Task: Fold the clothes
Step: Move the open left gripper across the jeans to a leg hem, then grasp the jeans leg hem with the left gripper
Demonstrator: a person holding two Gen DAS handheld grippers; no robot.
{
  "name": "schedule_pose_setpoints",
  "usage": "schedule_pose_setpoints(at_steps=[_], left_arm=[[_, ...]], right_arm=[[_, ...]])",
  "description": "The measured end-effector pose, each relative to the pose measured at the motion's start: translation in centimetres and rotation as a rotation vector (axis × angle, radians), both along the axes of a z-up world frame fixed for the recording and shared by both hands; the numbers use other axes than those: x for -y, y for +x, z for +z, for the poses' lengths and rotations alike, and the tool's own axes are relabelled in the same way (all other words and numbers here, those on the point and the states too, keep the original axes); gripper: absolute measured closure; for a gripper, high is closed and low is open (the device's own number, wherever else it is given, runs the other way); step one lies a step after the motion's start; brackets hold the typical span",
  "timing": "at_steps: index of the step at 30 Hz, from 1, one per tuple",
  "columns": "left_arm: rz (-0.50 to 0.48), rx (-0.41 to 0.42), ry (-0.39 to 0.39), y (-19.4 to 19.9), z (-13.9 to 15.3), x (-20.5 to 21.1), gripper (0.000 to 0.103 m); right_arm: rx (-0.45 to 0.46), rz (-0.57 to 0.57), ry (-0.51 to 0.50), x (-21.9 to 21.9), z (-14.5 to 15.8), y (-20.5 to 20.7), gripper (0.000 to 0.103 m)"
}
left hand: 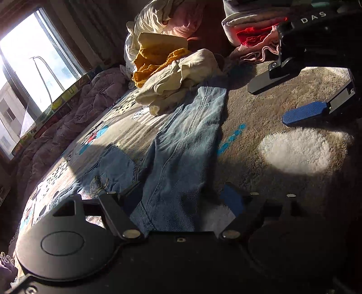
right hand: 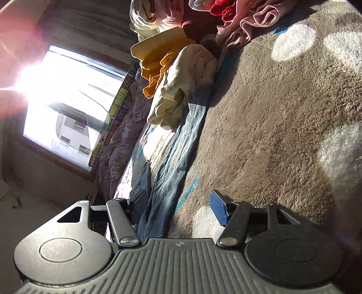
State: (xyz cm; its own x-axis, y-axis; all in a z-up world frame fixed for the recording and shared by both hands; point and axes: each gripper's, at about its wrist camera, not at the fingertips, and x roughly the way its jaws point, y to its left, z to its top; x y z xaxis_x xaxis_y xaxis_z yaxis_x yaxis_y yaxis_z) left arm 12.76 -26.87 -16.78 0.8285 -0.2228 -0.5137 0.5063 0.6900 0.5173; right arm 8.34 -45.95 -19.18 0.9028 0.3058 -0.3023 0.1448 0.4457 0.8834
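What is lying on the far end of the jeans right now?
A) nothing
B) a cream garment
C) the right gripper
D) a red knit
B: a crumpled cream garment lies on the far end of the jeans, with a yellow knit behind it.

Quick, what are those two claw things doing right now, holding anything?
Left gripper: open, jeans lie between its fingers, not pinched.
Right gripper: open, holding nothing.

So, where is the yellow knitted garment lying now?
In the left wrist view the yellow knitted garment lies upper centre in the pile, under white cloth and behind the cream garment.
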Motion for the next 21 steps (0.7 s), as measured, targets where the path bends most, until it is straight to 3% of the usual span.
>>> schedule_pose_setpoints(at_steps=[3, 14, 21], left_arm=[[-0.020, -0.001, 0.040, 2.2, -0.6, 3.3, 0.040], [-0.027, 0.037, 0.151, 8.9, -1.4, 12.8, 0.059], [0.012, 0.036, 0.195, 12.0, -1.9, 17.5, 0.083]], right_arm=[[0.008, -0.049, 0.045, 1.7, -0.4, -0.4, 0.041], [0.042, -0.207, 0.098, 5.5, -1.6, -1.3, 0.041], [0.054, -0.348, 0.121, 7.4, -2.4, -1.8, 0.042]])
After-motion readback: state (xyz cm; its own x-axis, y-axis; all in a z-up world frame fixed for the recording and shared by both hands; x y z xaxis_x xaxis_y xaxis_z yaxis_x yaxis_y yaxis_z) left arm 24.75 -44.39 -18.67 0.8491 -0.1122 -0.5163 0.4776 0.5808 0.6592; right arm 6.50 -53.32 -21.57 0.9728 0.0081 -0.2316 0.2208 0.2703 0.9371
